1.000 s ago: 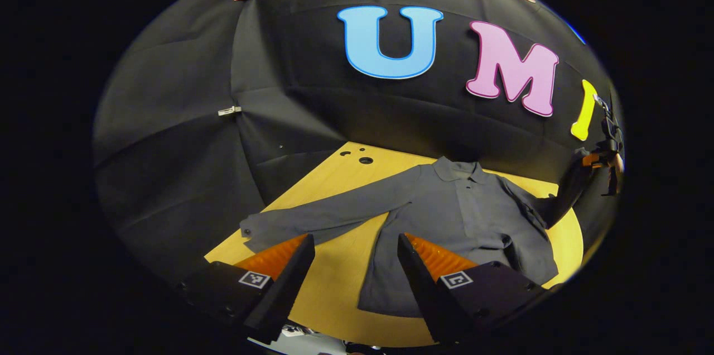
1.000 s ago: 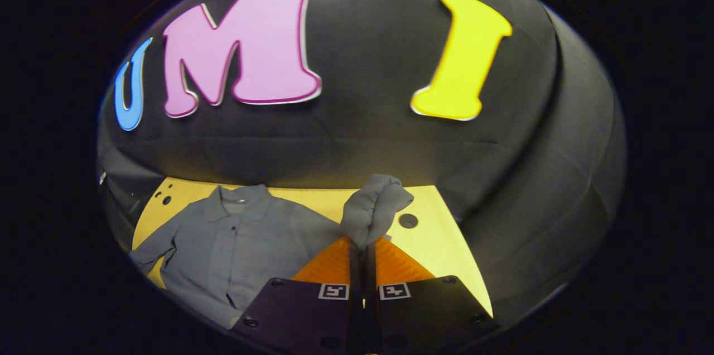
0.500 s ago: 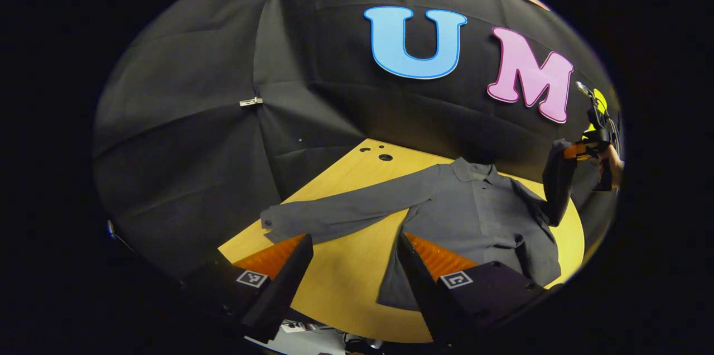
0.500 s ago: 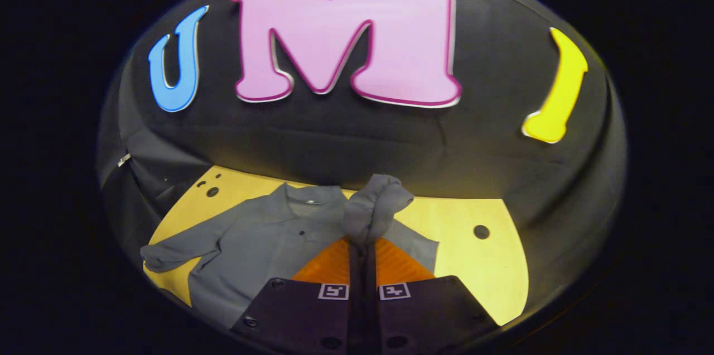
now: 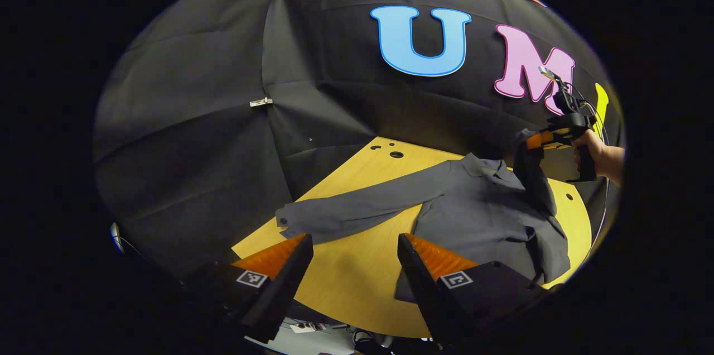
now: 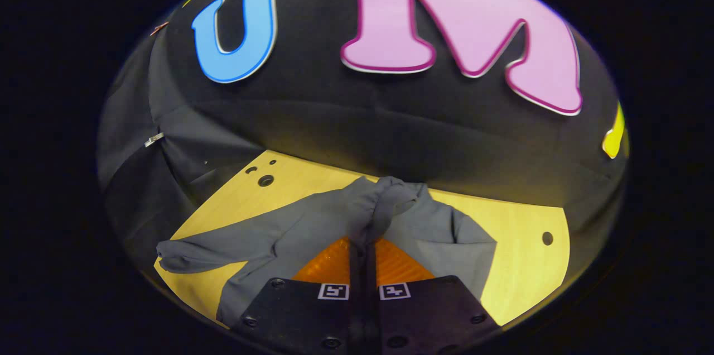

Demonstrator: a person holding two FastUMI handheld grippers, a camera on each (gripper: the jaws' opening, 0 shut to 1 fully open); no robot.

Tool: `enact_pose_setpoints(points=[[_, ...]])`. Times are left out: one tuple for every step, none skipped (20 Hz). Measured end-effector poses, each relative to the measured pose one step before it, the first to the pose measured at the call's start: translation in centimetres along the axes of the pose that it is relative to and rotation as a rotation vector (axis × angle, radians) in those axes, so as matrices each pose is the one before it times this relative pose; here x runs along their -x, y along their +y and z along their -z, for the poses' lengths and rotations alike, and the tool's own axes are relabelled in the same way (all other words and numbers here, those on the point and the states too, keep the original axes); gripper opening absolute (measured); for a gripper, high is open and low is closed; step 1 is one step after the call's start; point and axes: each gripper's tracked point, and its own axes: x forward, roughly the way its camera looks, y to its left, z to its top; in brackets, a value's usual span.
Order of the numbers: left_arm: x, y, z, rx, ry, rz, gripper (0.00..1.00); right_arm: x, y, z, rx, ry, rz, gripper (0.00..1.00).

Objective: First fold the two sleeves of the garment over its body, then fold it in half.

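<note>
A grey long-sleeved shirt (image 5: 474,215) lies face up on the yellow wooden table (image 5: 357,288), collar toward the wall. Its one sleeve (image 5: 346,211) stretches flat to the left, cuff near the table's edge. My left gripper (image 5: 352,257) hovers open above the table's front, short of that sleeve, holding nothing. My right gripper (image 6: 362,243) is shut on the other sleeve (image 6: 385,201), which rises bunched from between its fingers above the shirt's body (image 6: 290,232). In the left gripper view this right gripper (image 5: 532,142), held by a hand (image 5: 599,155), keeps the sleeve (image 5: 530,176) lifted over the collar area.
The table has small round holes near its back left corner (image 5: 396,154) and near its right side (image 6: 547,238). Black cloth walls close in behind and to the left, with a metal clip (image 5: 261,102). Cables (image 5: 334,334) lie below the table's front edge.
My right gripper has carried the lifted sleeve leftward, from beside the shirt to over its body. The left gripper stays open, its view shifted slightly left.
</note>
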Motion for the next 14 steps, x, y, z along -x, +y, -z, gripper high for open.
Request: enact_pose_setpoints(points=[[-0.063, 0.240, 0.138, 0.00777, 0.00302, -0.00522, 0.96, -0.637, 0.923, 0.371, 0.00879, 0.00943, -0.00007, 0.05], [-0.090, 0.263, 0.348, 0.01160, 0.00603, -0.00463, 0.96, -0.647, 1.012, 0.364, 0.00318, 0.01311, -0.00550, 0.05], [-0.073, 0.280, 0.445, 0.01322, 0.00850, -0.00726, 0.96, -0.631, 1.504, 0.431, 0.00078, 0.01039, -0.01608, 0.05], [-0.067, 0.317, 0.399, 0.01539, 0.00901, -0.01108, 0.92, -0.647, 1.125, 0.338, 0.00018, 0.01014, -0.01349, 0.05], [-0.133, 0.236, 0.283, 0.01777, 0.00729, -0.00715, 0.96, -0.670, 1.064, 0.517, 0.00062, 0.01172, -0.01131, 0.05], [-0.035, 0.011, 0.431, 0.01545, 0.00591, -0.00332, 0.96, -0.748, 0.840, 0.452, 0.00322, 0.01158, -0.00909, 0.05], [-0.036, 0.054, 0.228, 0.00608, 0.00539, -0.00232, 0.97, -0.589, 0.897, 0.711, 0.00582, 0.01327, -0.00845, 0.05], [0.029, -0.068, 0.369, 0.00058, 0.00453, -0.00085, 0.96, -0.727, 0.816, 0.565, 0.00428, 0.01583, -0.00895, 0.06], [-0.006, 0.050, 0.233, -0.00509, 0.00350, 0.00152, 0.96, -0.797, 0.909, 1.076, -0.00210, 0.01969, -0.00581, 0.06], [-0.063, -0.024, 0.421, -0.01122, 0.00221, 0.00372, 0.96, -0.724, 0.832, 0.913, -0.01541, 0.02245, -0.01053, 0.08], [0.025, 0.099, 0.061, -0.01640, -0.00012, -0.00026, 0.96, -0.714, 0.964, 0.843, -0.02015, 0.01891, -0.01437, 0.10], [0.035, 0.247, 0.126, -0.01415, -0.00100, -0.00426, 0.96, -0.571, 0.569, 0.600, -0.01821, 0.01408, -0.00711, 0.16], [0.054, 0.171, 0.088, -0.00207, 0.00181, 0.00086, 0.96, -0.543, 0.513, 0.563, -0.01438, 0.00492, -0.00588, 0.21], [-0.080, -0.029, 0.394, 0.00574, 0.00473, 0.00276, 0.96, -0.159, 0.230, 0.279, -0.00644, -0.00164, 0.00270, 0.17]])
